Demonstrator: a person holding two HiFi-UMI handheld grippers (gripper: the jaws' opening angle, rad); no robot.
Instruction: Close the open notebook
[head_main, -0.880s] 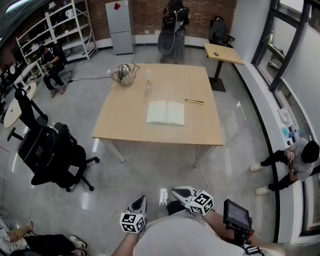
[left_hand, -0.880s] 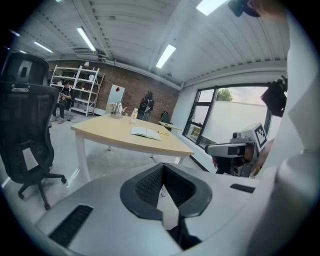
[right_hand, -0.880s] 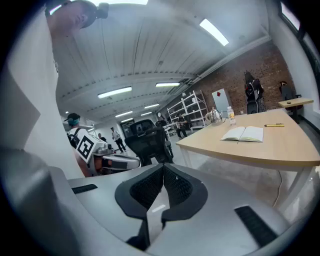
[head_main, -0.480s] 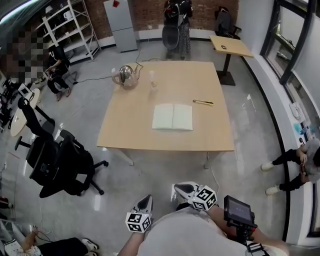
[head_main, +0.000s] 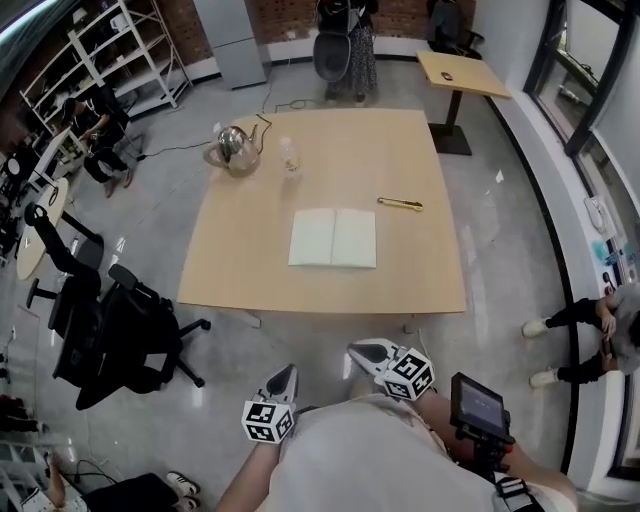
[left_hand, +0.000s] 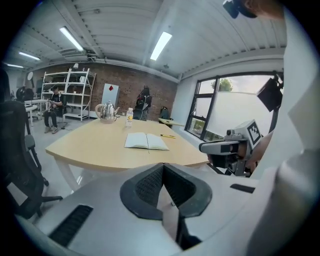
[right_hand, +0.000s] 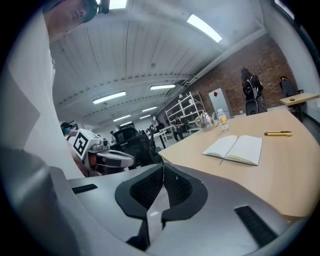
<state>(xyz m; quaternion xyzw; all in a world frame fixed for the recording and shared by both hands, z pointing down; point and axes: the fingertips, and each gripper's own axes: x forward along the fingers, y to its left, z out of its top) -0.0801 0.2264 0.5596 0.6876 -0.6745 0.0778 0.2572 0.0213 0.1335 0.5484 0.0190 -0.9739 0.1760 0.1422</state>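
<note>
An open notebook (head_main: 333, 238) with pale blank pages lies flat at the middle of the wooden table (head_main: 250, 270). It also shows in the left gripper view as the notebook (left_hand: 146, 141) and in the right gripper view as the notebook (right_hand: 235, 149). Both grippers are held close to the person's body, short of the table's near edge and well away from the book. My left gripper (head_main: 286, 377) has its jaws shut with nothing between them (left_hand: 163, 166). My right gripper (head_main: 368, 352) is shut and empty too (right_hand: 163, 168).
A yellow pen (head_main: 400, 204) lies right of the notebook. A metal kettle (head_main: 232, 150) and a small bottle (head_main: 290, 156) stand at the table's far left. Black office chairs (head_main: 120, 340) stand left of the table. People sit at the room's edges; a small table (head_main: 463, 73) stands behind.
The table and notebook have come a little nearer and larger in the head view. Both grippers stay shut by the body.
</note>
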